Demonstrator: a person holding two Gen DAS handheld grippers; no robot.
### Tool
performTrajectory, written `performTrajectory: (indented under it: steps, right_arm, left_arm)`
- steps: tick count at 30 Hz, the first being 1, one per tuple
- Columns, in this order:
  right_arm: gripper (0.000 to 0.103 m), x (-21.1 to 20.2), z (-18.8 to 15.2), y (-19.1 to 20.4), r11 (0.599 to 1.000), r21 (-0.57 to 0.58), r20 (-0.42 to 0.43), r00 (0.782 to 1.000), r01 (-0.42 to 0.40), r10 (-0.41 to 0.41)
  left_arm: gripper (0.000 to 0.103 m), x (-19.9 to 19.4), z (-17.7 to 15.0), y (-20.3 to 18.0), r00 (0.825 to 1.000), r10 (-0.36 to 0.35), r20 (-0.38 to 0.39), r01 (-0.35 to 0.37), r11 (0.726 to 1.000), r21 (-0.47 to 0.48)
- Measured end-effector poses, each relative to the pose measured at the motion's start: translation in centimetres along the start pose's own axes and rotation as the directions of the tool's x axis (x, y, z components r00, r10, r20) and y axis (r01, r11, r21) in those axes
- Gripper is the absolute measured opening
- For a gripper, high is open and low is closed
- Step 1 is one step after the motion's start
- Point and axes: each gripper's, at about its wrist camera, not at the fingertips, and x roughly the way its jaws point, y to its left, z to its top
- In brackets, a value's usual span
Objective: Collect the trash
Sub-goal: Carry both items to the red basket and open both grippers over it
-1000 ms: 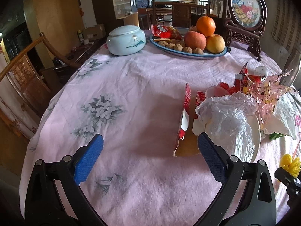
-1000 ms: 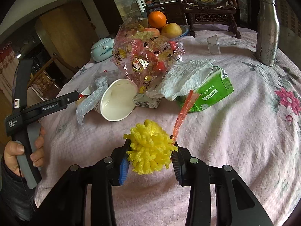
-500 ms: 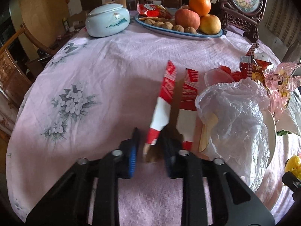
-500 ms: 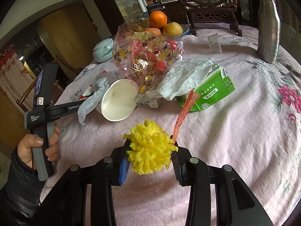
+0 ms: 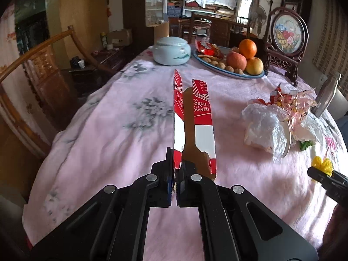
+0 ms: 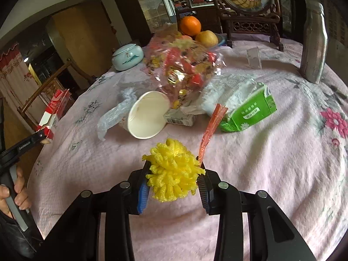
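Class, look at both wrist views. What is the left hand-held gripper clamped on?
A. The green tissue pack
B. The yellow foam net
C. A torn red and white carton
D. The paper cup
C: the left hand-held gripper has its jaws shut on the lower edge of the torn red and white carton, which stands up off the tablecloth.

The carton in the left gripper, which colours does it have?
The carton is red and white outside, brown inside; the left wrist view shows it best.
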Motion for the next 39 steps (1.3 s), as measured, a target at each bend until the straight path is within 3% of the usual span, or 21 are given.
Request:
performTrajectory:
  steps: [2,6,11,17,21,25,28,30,35,39]
  right_arm:
    - [0.039,-0.9,-0.2,2.2,0.998,-0.058,0.011,1.000,-0.010,0.010]
    - [0.038,-3.0,-1.0,7.8,0.984,-0.164,0.018,0.997,-0.073,0.076]
    - [0.038,-5.4,-3.1,17.2,0.927,-0.329,0.003,0.981,-0.183,0.195]
    - [0.038,-6.3,-6.5,30.1,0.793,-0.494,-0.093,0.928,-0.358,0.361]
    - [0.038,-5.8,-10.0,39.2,0.656,-0.583,-0.215,0.870,-0.479,0.444]
    - [0.038,-3.5,-15.2,47.9,0.530,-0.640,-0.371,0.827,-0.557,0.422]
    - [0.038,-1.0,-18.6,53.0,0.483,-0.655,-0.438,0.813,-0.581,0.385]
    - [0.038,1.2,-20.6,56.5,0.478,-0.643,-0.486,0.801,-0.598,0.349]
    - [0.038,7.1,-25.1,62.3,0.478,-0.606,-0.593,0.761,-0.637,0.263]
    - [0.039,10.6,-28.2,64.5,0.487,-0.573,-0.659,0.724,-0.660,0.206]
  left_arm:
    - [0.004,-2.0,-1.8,2.4,0.998,0.057,0.013,-0.057,0.998,-0.035]
    - [0.003,-6.0,-5.3,6.3,0.996,0.085,0.014,-0.083,0.993,-0.088]
    - [0.004,-11.1,-9.6,12.0,0.990,0.135,0.041,-0.124,0.969,-0.212]
    - [0.004,-15.4,-13.9,19.5,0.972,0.232,0.040,-0.205,0.917,-0.342]
    - [0.004,-17.4,-17.4,24.8,0.956,0.293,-0.006,-0.268,0.867,-0.419]
    - [0.004,-17.0,-22.1,30.4,0.923,0.363,-0.124,-0.379,0.809,-0.449]
    - [0.004,-15.5,-26.3,34.5,0.919,0.328,-0.220,-0.395,0.784,-0.480]
    - [0.004,-13.8,-29.1,36.5,0.912,0.293,-0.286,-0.401,0.781,-0.478]
    - [0.004,-10.6,-36.0,41.1,0.881,0.217,-0.422,-0.440,0.704,-0.557]
    - [0.004,-9.6,-39.0,42.9,0.863,0.190,-0.468,-0.461,0.674,-0.577]
